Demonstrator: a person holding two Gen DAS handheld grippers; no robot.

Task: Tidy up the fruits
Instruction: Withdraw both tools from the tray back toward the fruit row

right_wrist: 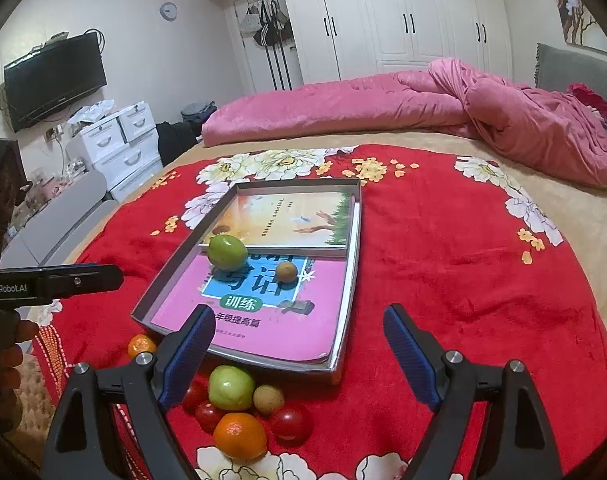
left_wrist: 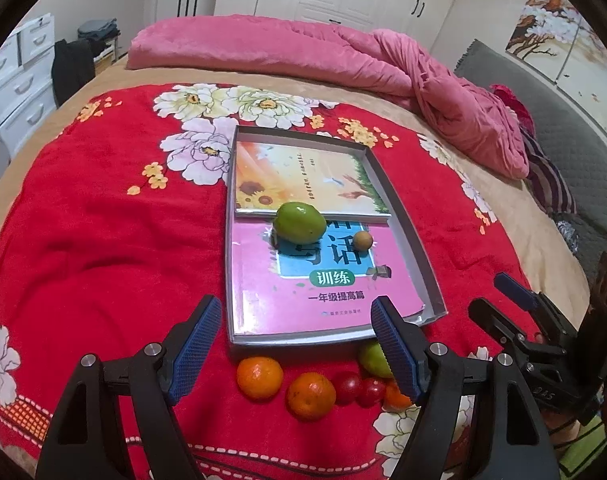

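Both grippers hover low over the near edge of the bed. Left gripper point(left_wrist: 295, 344): jaws spread wide, nothing between them. Right gripper point(right_wrist: 299, 354): jaws likewise released and empty.

Loose fruit lies on the red floral blanket point(left_wrist: 103, 240), just near of the tray. In the left wrist view, two oranges point(left_wrist: 259, 378) point(left_wrist: 310, 395) sit side by side, with two red tomatoes point(left_wrist: 346, 386) point(left_wrist: 370, 392) touching to their right. A green fruit point(left_wrist: 372, 356) sits at the tray's near right corner, partly hidden behind the left gripper's right finger. In the right wrist view the same cluster shows a small brown fruit point(right_wrist: 268, 399), possibly a longan, touching the green fruit, and a third orange point(right_wrist: 239, 436) nearest the camera.

The grey tray point(left_wrist: 417, 248) rests on the blanket, holding two books: a pink book point(left_wrist: 255, 280) in the near half and a sunflower-cover book point(left_wrist: 303, 176) in the far half. A large green fruit point(left_wrist: 299, 223) sits where the two books meet, and a small brown fruit point(left_wrist: 362, 240) sits on the pink book, just right of it.

A pink quilt point(left_wrist: 263, 44) lies bunched along the far side of the bed.
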